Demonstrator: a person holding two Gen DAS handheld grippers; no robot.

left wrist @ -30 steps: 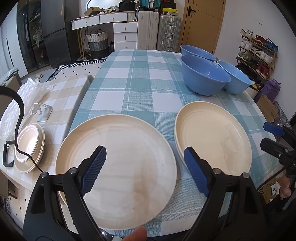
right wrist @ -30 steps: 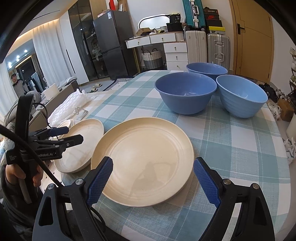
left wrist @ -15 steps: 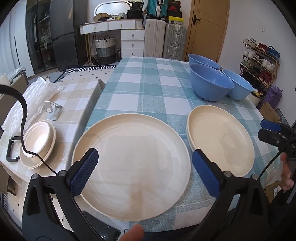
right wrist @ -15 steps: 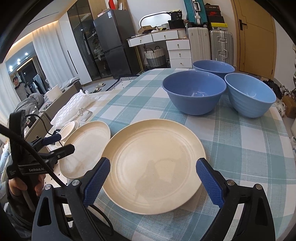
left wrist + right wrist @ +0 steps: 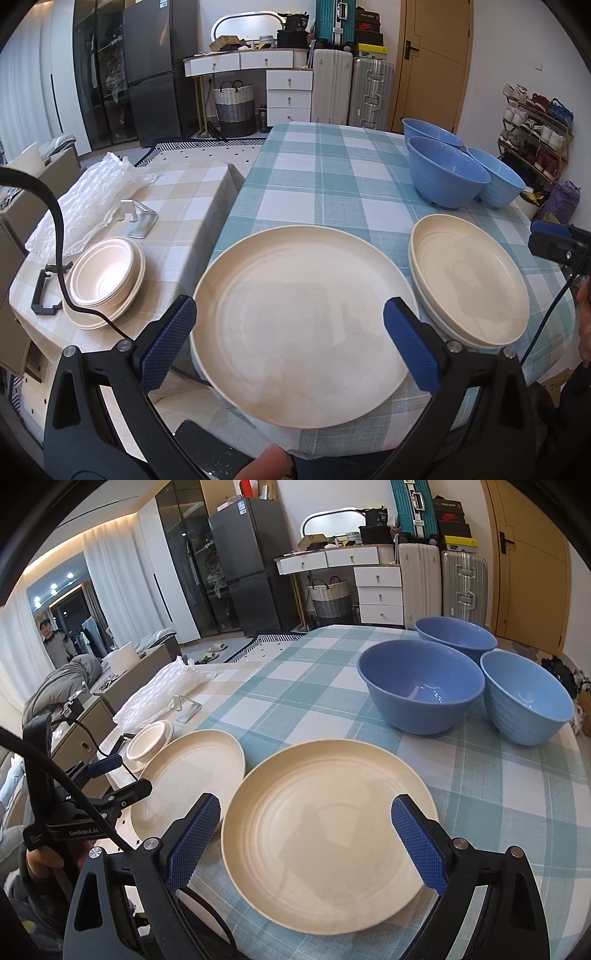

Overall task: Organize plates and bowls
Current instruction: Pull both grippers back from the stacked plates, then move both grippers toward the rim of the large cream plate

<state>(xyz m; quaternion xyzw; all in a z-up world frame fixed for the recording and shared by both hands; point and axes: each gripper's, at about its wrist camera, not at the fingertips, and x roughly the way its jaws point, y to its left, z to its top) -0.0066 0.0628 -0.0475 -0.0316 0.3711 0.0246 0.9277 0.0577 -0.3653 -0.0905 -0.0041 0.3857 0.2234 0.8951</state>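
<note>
Both the left gripper (image 5: 288,343) and right gripper (image 5: 306,842) are hovering with jaws spread and empty, each framing a cream plate (image 5: 299,325) at twelve o'clock, apparently for stacking, while blue bowls (image 5: 421,686) are waiting at one o'clock.

Both wrist views look down close, sharing the checked table (image 5: 332,177).

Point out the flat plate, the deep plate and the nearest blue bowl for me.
flat plate (image 5: 301,325), left wrist view, centre of its face
deep plate (image 5: 328,834), right wrist view, middle of its well
nearest blue bowl (image 5: 421,681), right wrist view, inside wall
</note>
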